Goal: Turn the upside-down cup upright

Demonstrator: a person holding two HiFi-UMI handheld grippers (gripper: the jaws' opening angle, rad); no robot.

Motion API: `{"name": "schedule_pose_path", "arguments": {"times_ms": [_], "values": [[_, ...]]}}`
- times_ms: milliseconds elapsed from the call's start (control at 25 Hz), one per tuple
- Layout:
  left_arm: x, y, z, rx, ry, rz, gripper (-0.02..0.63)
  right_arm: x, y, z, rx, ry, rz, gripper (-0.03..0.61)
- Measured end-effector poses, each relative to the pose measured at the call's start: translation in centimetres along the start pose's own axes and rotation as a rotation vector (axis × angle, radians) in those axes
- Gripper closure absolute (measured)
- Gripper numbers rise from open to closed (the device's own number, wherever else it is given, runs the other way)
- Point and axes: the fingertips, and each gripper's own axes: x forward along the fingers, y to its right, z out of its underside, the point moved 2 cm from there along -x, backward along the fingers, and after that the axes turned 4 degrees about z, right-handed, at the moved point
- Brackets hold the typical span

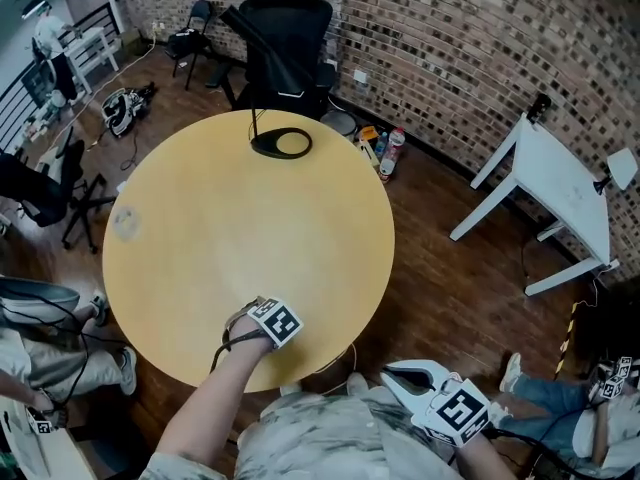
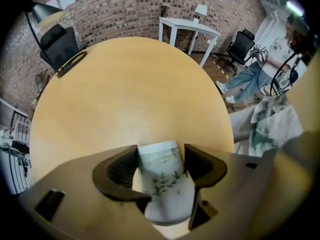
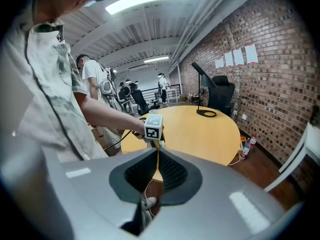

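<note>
A white cup (image 2: 161, 181) printed with green leaves stands between the jaws of my left gripper (image 2: 161, 155) in the left gripper view; both dark pads (image 2: 120, 170) lie against its sides. Which end of the cup is up I cannot tell. In the head view only this gripper's marker cube (image 1: 275, 321) shows, over the near edge of the round yellow table (image 1: 200, 238), and the cup is hidden under it. My right gripper (image 1: 400, 373) hangs off the table beside my body, jaws together and empty (image 3: 157, 156).
A black lamp base (image 1: 281, 143) sits at the table's far edge, with a black office chair (image 1: 290, 28) behind it. Bottles (image 1: 390, 150) stand on the wooden floor by the brick wall. A white side table (image 1: 560, 183) is at the right, and people stand around.
</note>
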Motion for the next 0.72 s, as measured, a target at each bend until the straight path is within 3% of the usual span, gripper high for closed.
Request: {"name": "schedule_pose_path", "arguments": {"times_ms": [240, 520, 720], "values": [[-0.8, 0.2, -0.1, -0.031, 0.083, 0.006, 0.322, -1.2, 1.5, 1.1, 0.017, -0.004, 0.006, 0.569], [-3.1, -0.7, -2.6, -0.119, 0.422, 0.005, 0.325, -0.2, 1.4, 1.3, 0.001, -0.01, -0.017, 0.571], [-4.7, -1.7, -3.8, -0.148, 0.596, -0.012, 0.325, 0.4, 0.9, 1.0, -0.016, -0.041, -0.03, 0.57]]}}
